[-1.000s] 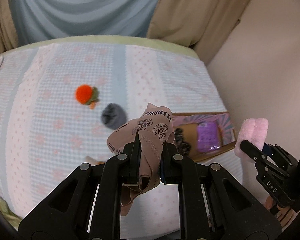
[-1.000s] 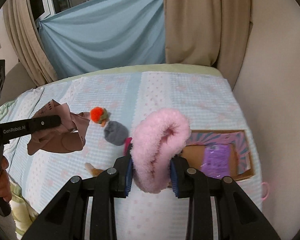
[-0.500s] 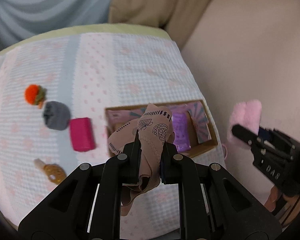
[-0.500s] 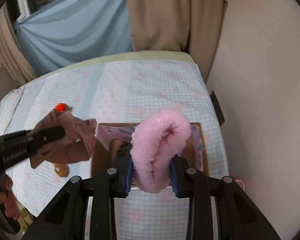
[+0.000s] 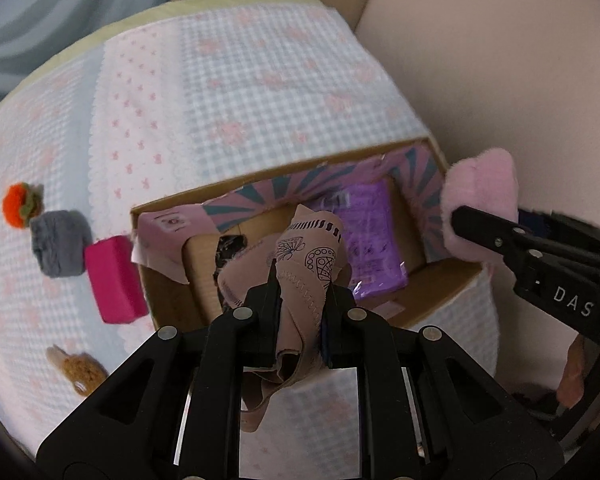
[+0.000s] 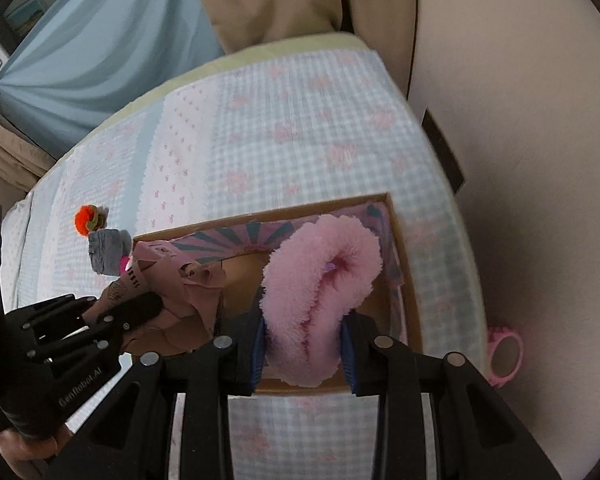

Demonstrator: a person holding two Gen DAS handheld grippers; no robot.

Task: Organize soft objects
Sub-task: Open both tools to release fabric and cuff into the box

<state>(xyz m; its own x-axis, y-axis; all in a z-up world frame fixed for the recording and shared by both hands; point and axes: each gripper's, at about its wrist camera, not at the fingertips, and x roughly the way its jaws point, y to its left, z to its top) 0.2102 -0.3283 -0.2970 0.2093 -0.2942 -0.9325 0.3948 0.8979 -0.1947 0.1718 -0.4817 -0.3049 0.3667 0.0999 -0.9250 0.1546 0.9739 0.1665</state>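
Note:
My left gripper (image 5: 300, 280) is shut on a tan patterned cloth (image 5: 308, 256) and holds it over the open cardboard box (image 5: 172, 304); it also shows in the right wrist view (image 6: 136, 304). My right gripper (image 6: 304, 344) is shut on a fluffy pink ring (image 6: 324, 284) above the box's right half (image 6: 404, 264); the ring also shows in the left wrist view (image 5: 480, 204). A purple packet (image 5: 368, 236) lies inside the box.
On the checked bedspread (image 5: 260, 92), left of the box, lie a magenta block (image 5: 116, 280), a grey fuzzy piece (image 5: 60, 248), an orange pom-pom (image 5: 18, 204) and a small brown plush (image 5: 76, 368). A wall (image 6: 520, 120) runs along the right. A pink ring-shaped object (image 6: 504, 356) hangs at the bed's right edge.
Both grippers have moved right and forward with their loads, from beside the box to above its opening. The box looms larger in both views.

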